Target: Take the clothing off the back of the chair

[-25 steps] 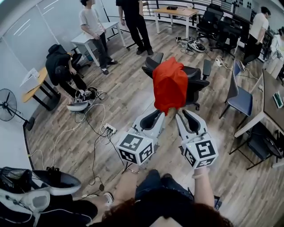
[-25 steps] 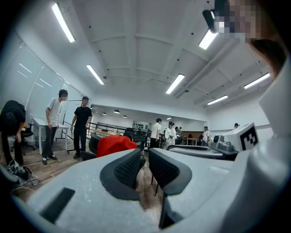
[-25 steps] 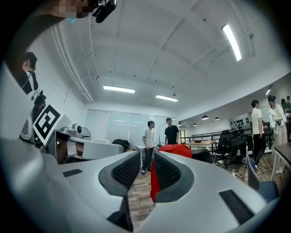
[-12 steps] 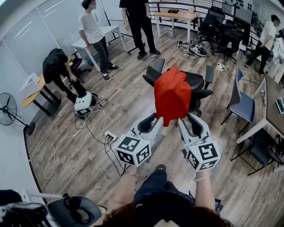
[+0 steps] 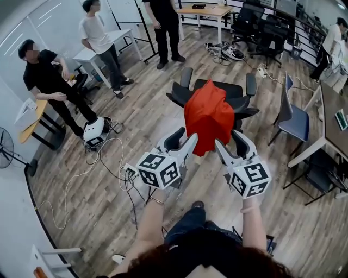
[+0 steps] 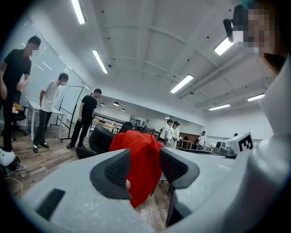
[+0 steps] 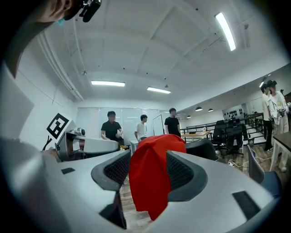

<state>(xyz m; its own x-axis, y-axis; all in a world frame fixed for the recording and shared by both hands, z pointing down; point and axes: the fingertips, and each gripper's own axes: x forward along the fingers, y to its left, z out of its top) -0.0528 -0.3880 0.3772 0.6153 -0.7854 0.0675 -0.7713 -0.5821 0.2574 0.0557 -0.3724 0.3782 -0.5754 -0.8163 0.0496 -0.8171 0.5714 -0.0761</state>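
An open-plan office or lab: wood floor (image 5: pixel 163 119), desks (image 5: pixel 201 11), office chairs (image 5: pixel 247 19), floor cables (image 5: pixel 117 163), ceiling strip lights (image 6: pixel 183 83).

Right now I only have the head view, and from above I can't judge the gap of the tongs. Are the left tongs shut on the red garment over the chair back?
Observer: No. In the left gripper view the left tongs stand open. The red garment shows through their gap, farther off, and is not gripped.
Reviewer: And the right tongs?
Observer: The right gripper view shows the right tongs open as well. The garment hangs framed in their gap, draped on the black office chair, with nothing pinched.
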